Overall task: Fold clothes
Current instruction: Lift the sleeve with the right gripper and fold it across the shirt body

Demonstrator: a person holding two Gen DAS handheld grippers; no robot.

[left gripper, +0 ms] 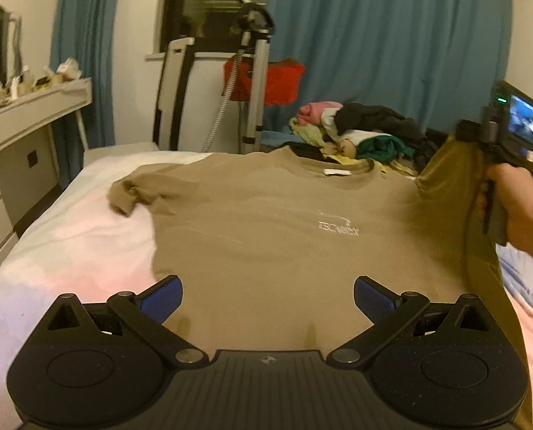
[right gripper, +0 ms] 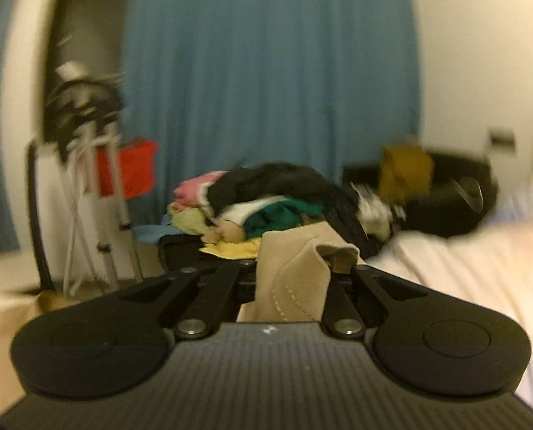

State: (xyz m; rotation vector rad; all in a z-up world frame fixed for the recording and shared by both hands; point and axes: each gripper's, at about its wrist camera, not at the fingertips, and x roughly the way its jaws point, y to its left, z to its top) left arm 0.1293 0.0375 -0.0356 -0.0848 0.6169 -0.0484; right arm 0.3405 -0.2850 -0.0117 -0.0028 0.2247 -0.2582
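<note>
One tan shirt (left gripper: 266,222) lies flat on the bed (left gripper: 69,243), front side up, with small white letters on the chest. Two grippers are here. The left gripper (left gripper: 268,299) sits over the shirt's bottom edge with its jaws wide apart and nothing between its two blue pads (left gripper: 162,301). The right gripper (right gripper: 293,279) has its jaws pinched on a bunch of the shirt's cloth, and the shirt's right side is lifted up off the bed. A hand (left gripper: 513,200) holds that gripper.

One pile of clothes (left gripper: 359,132) sits past the shirt's neck. It has pink, black, green and yellow things in it. Beside it stand one tripod (left gripper: 255,71) with something red (left gripper: 266,79) behind it, and blue curtains (left gripper: 391,43). One shelf (left gripper: 33,104) on the left holds small things too blurry to name.

The right wrist view is blurry. The cloth hides that gripper's tips.
</note>
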